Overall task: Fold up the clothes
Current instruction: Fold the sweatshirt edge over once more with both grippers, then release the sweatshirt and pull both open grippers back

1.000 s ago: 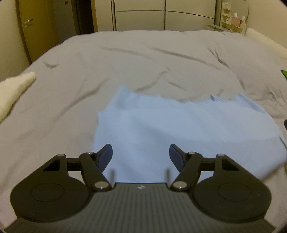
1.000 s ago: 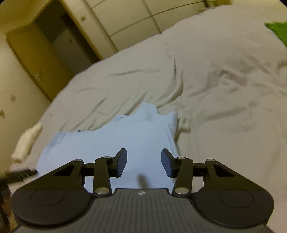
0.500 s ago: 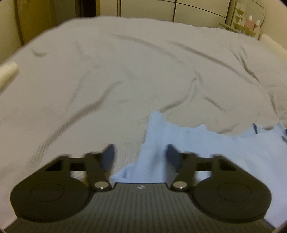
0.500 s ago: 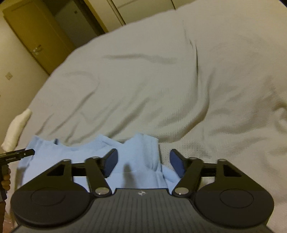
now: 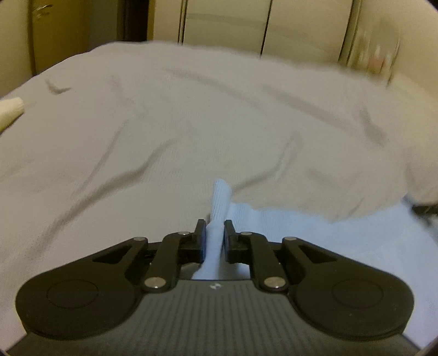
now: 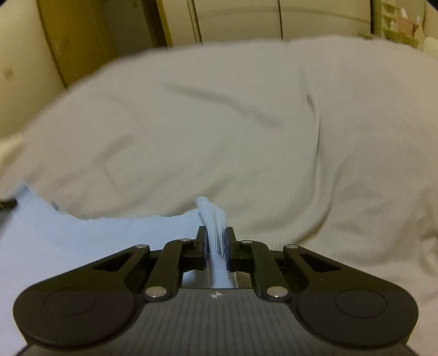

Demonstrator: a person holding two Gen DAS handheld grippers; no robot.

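A light blue ribbed garment (image 5: 314, 235) lies on the grey bedspread (image 5: 191, 131). My left gripper (image 5: 215, 231) is shut on the garment's far left corner, and a tuft of blue cloth pokes up between the fingers. In the right wrist view the garment (image 6: 95, 241) spreads to the left, and my right gripper (image 6: 216, 238) is shut on its far right corner, with a ribbed fold standing out past the fingertips. The other gripper's dark tip (image 6: 6, 204) shows at the left edge of that view.
A rolled white cloth (image 5: 9, 112) lies at the bed's left edge. Beyond the bed stand cream wardrobe doors (image 5: 224, 24), a wooden door (image 6: 74, 35) and shelves with small items (image 6: 399, 22). The grey bedspread (image 6: 219, 131) stretches far ahead of both grippers.
Both grippers moved forward to the garment's far corners and went from open to shut on the cloth. Each now pinches a raised fold of the blue fabric.
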